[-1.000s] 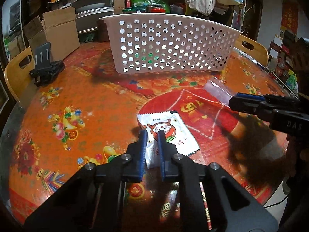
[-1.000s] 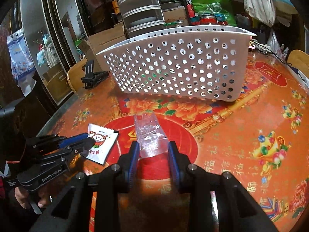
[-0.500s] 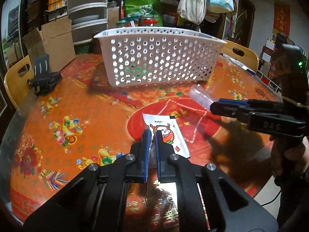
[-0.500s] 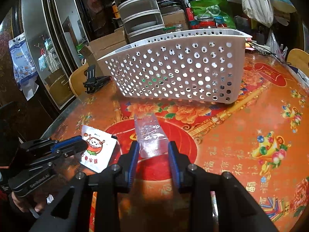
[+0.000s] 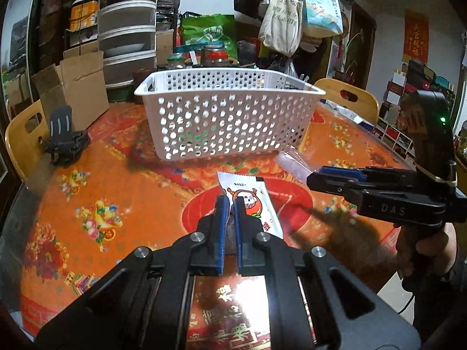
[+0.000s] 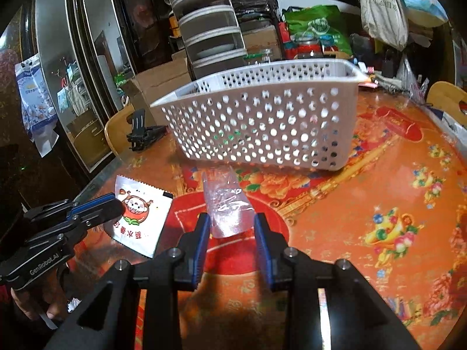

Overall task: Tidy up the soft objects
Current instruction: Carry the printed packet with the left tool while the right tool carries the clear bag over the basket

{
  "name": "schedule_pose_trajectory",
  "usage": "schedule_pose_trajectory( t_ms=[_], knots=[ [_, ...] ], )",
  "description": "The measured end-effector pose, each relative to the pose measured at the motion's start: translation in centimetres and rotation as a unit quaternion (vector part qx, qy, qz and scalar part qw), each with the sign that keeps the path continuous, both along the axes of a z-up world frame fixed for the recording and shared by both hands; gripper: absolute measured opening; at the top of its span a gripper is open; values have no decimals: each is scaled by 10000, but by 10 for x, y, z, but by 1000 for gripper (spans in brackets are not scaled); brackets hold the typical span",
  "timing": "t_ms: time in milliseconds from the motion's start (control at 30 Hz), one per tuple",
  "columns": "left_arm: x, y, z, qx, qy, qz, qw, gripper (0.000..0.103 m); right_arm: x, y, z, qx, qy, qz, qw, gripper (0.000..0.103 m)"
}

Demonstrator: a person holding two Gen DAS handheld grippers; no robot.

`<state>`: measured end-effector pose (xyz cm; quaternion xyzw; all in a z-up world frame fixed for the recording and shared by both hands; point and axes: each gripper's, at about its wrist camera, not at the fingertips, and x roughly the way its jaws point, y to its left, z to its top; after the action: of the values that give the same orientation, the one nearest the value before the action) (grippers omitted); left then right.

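A round bench [image 5: 87, 175] covered in an orange and red festive cloth fills both wrist views. Toward its far side stands a white perforated basket [image 5: 227, 122], open at the top.

The left gripper [image 5: 230, 204] has its blue-padded fingers [image 5: 221, 213] pinched nearly together on the near edge of a white snack packet [image 5: 251, 201] printed with a cartoon face and red characters — the packet sticks out beyond the fingers, angled toward the basket. From the right wrist view the same packet [image 6: 140, 215] appears at the left, with the left gripper's fingers clamped across it.

The right gripper [image 6: 232, 230] has its fingers [image 6: 201, 233] spread apart, one on each side of a clear plastic bag [image 6: 227, 204] that lies between them, near the basket's front wall. Whether the pads touch the bag cannot be told. In the left wrist view this gripper [image 5: 315, 178] reaches in from the right, with the bag's far end just visible beyond its tips.

At the far left of the bench sits a black clamp stand [image 5: 62, 140], beside a cardboard box [image 5: 76, 87] — wooden chairs [image 5: 23, 137] ring the bench.
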<state>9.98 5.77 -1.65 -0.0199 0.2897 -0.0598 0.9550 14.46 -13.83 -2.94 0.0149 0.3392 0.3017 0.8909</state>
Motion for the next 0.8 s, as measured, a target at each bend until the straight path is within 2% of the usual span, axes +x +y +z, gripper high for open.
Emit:
schedule_pose_trajectory(
  t_ms=[400, 800],
  knots=[
    [3, -8, 47, -24, -418, -111, 9991, 5, -18, -17, 46, -16, -475, -166, 9987, 30],
    [21, -2, 98, -101, -735, -73, 9972, 5, -16, -24, 89, -107, -803, -290, 9963, 30]
  ],
)
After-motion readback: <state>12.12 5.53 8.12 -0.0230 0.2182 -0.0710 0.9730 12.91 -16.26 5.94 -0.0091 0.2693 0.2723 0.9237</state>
